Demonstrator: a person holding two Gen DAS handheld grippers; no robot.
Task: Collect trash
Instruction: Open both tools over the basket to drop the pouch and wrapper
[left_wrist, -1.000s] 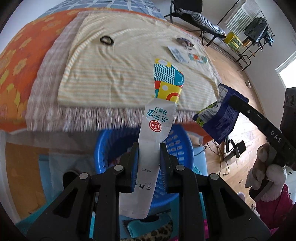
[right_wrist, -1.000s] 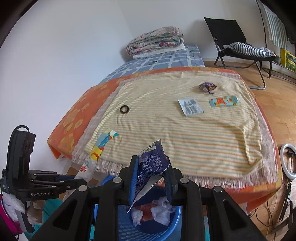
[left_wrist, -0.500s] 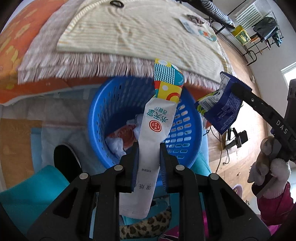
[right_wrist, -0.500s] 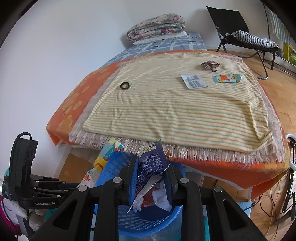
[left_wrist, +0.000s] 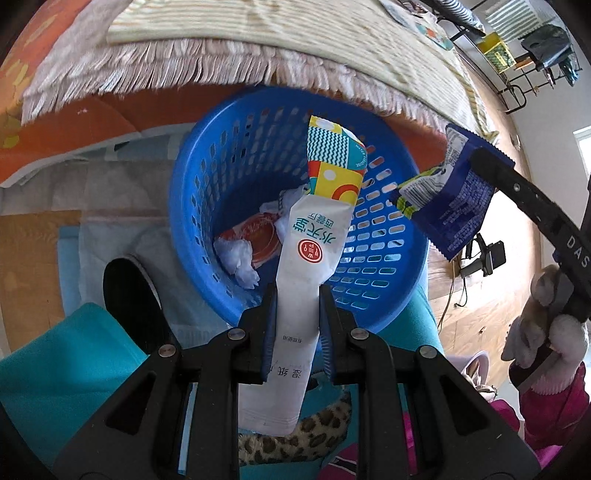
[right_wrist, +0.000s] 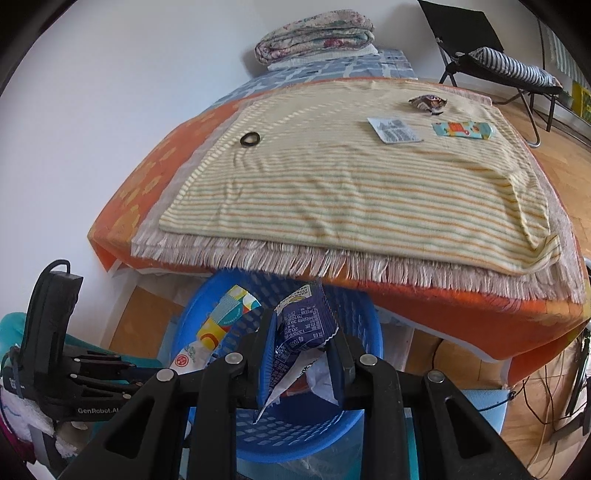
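My left gripper is shut on a long white wet-wipe packet with a colourful top and holds it over the blue basket. My right gripper is shut on a dark blue snack wrapper, also above the basket. The wrapper shows at the right of the left wrist view, the white packet at the left of the right wrist view. Crumpled white tissue and a red wrapper lie in the basket.
The basket stands on the floor against the bed's fringed edge. On the striped blanket lie a black ring, a grey card, a teal packet and a crumpled brown wrapper. A folding chair stands behind the bed.
Both grippers have moved down from bed height and tilted toward the blue basket, each still holding its piece. The basket's inside now fills the left wrist view.
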